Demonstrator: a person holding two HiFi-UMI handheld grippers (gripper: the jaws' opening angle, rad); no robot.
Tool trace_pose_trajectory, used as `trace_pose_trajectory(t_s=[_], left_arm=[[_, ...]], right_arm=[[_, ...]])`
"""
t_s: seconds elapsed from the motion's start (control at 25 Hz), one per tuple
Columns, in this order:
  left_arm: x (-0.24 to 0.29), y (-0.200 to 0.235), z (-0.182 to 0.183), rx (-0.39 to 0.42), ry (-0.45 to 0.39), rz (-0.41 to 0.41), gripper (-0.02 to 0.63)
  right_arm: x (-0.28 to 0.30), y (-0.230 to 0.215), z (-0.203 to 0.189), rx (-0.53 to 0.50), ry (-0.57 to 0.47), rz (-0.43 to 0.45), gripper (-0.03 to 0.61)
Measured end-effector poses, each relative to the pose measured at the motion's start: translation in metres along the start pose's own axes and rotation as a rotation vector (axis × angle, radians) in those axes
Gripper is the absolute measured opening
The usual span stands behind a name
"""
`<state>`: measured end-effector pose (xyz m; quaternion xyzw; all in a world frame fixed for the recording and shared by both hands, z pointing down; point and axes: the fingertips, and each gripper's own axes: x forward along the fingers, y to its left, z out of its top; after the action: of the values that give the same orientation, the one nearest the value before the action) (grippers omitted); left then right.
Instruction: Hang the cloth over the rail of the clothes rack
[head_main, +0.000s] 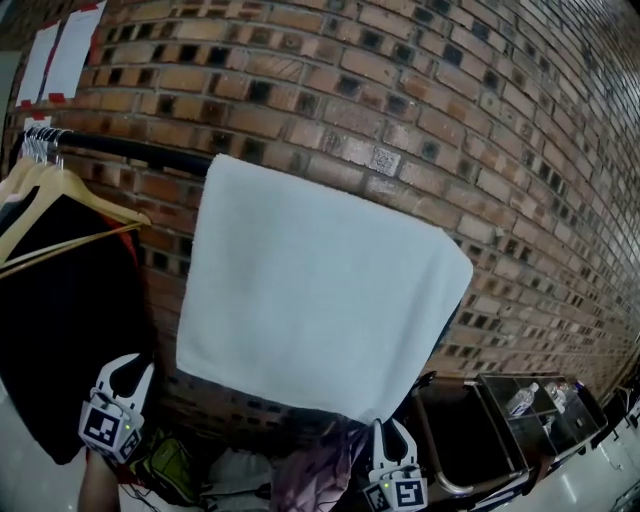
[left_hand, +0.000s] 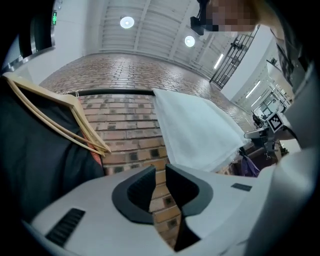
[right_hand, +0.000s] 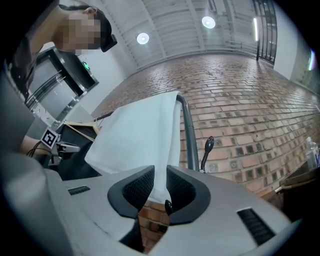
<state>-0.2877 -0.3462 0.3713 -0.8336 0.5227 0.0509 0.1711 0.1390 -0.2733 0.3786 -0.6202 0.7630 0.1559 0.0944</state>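
Observation:
A white cloth (head_main: 320, 290) hangs draped over the black rail (head_main: 130, 148) of the clothes rack, in front of a brick wall. Its lowest corner reaches down to my right gripper (head_main: 392, 432). In the right gripper view the jaws of the right gripper (right_hand: 160, 182) stand close around that corner of the cloth (right_hand: 140, 135), which fills the gap between them. My left gripper (head_main: 125, 372) sits low at the left, apart from the cloth. In its own view the left gripper (left_hand: 160, 175) has a narrow gap with only brick behind it, and the cloth (left_hand: 200, 130) hangs off to the right of the rail (left_hand: 115, 92).
Wooden hangers (head_main: 70, 195) with a black garment (head_main: 60, 330) hang on the rail's left end, close to my left gripper. A clear bin with bottles (head_main: 540, 410) and a dark metal frame (head_main: 450, 440) stand at the lower right. The rack's upright post (right_hand: 187, 135) rises beside the cloth.

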Motion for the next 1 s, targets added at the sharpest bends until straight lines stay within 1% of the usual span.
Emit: trace_pose_trajectory(t_s=[0.04,0.12,0.16,0.32,0.36,0.4,0.48,0.52,0.56,0.68,0.8,0.88,1.0], left_arm=[[-0.001,0.004,0.002,-0.002,-0.004,0.007,0.103],[-0.002,0.008,0.009,0.004,-0.015,0.007,0.103],[-0.002,0.007,0.014,0.005,-0.024,0.0,0.103],[-0.009,-0.008,0.042,0.003,-0.107,-0.019,0.101],[-0.012,-0.014,0.049,0.007,-0.128,-0.019,0.089],[-0.016,-0.02,0.055,0.01,-0.147,-0.017,0.056],[-0.022,-0.03,0.069,0.002,-0.188,-0.004,0.037],[-0.022,-0.036,0.074,-0.001,-0.207,0.002,0.02],[-0.021,-0.042,0.076,-0.002,-0.217,0.0,0.017],[-0.009,-0.063,0.07,0.005,-0.202,-0.042,0.012],[0.001,-0.081,0.062,-0.045,-0.187,-0.082,0.012],[0.006,-0.093,0.057,-0.077,-0.18,-0.098,0.012],[0.013,-0.108,0.047,-0.08,-0.157,-0.119,0.012]], right_arm=[[-0.002,-0.003,0.002,-0.001,-0.003,-0.011,0.063],[-0.003,-0.003,0.007,-0.009,-0.014,-0.023,0.1],[-0.003,0.0,0.01,-0.013,-0.022,-0.022,0.106],[0.002,0.025,0.022,-0.032,-0.067,0.007,0.104],[0.004,0.033,0.026,-0.037,-0.079,0.017,0.104],[0.006,0.041,0.029,-0.042,-0.092,0.028,0.095],[0.01,0.056,0.036,-0.052,-0.116,0.048,0.069],[0.012,0.064,0.04,-0.057,-0.128,0.057,0.063],[0.014,0.071,0.043,-0.062,-0.14,0.067,0.059],[0.019,0.093,0.055,-0.078,-0.174,0.094,0.043],[0.024,0.114,0.065,-0.094,-0.208,0.119,0.023],[0.027,0.126,0.071,-0.101,-0.231,0.132,0.023],[0.028,0.137,0.074,-0.098,-0.269,0.142,0.023]])
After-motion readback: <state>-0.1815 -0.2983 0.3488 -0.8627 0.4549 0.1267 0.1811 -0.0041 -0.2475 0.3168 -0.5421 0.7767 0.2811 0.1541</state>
